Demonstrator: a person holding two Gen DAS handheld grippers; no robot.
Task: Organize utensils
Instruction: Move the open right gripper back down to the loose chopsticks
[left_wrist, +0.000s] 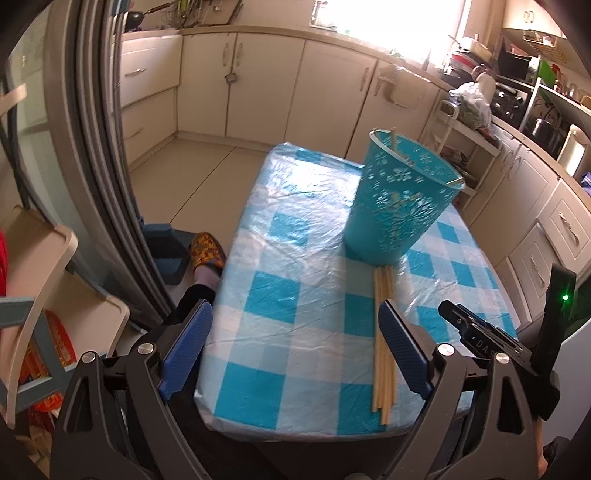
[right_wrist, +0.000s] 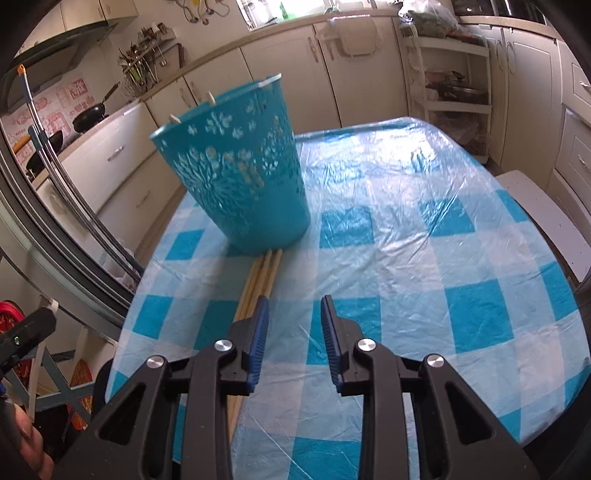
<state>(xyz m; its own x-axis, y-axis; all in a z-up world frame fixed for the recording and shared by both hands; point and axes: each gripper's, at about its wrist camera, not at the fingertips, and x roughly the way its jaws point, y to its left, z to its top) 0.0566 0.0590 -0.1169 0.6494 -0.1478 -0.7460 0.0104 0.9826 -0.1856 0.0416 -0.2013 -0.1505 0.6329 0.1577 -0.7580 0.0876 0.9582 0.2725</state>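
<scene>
A teal perforated basket (left_wrist: 399, 206) stands upright on the blue-checked table (left_wrist: 280, 295); chopstick ends poke above its rim. A bundle of wooden chopsticks (left_wrist: 384, 343) lies flat in front of the basket, tips touching its base. My left gripper (left_wrist: 295, 317) is open and empty over the table's near edge, its right finger beside the chopsticks. In the right wrist view the basket (right_wrist: 240, 173) stands at the left centre and the chopsticks (right_wrist: 258, 284) run under my left finger. My right gripper (right_wrist: 293, 306) is open and empty above the table (right_wrist: 424, 258), just right of the chopsticks.
A fridge door (left_wrist: 85, 147) stands close on the left of the table. Kitchen cabinets (left_wrist: 266, 85) line the back wall, with a white shelf rack (right_wrist: 450, 85) at the far right. A person's slippered foot (left_wrist: 208, 254) is on the floor by the table. The other gripper (left_wrist: 480, 332) shows at the right.
</scene>
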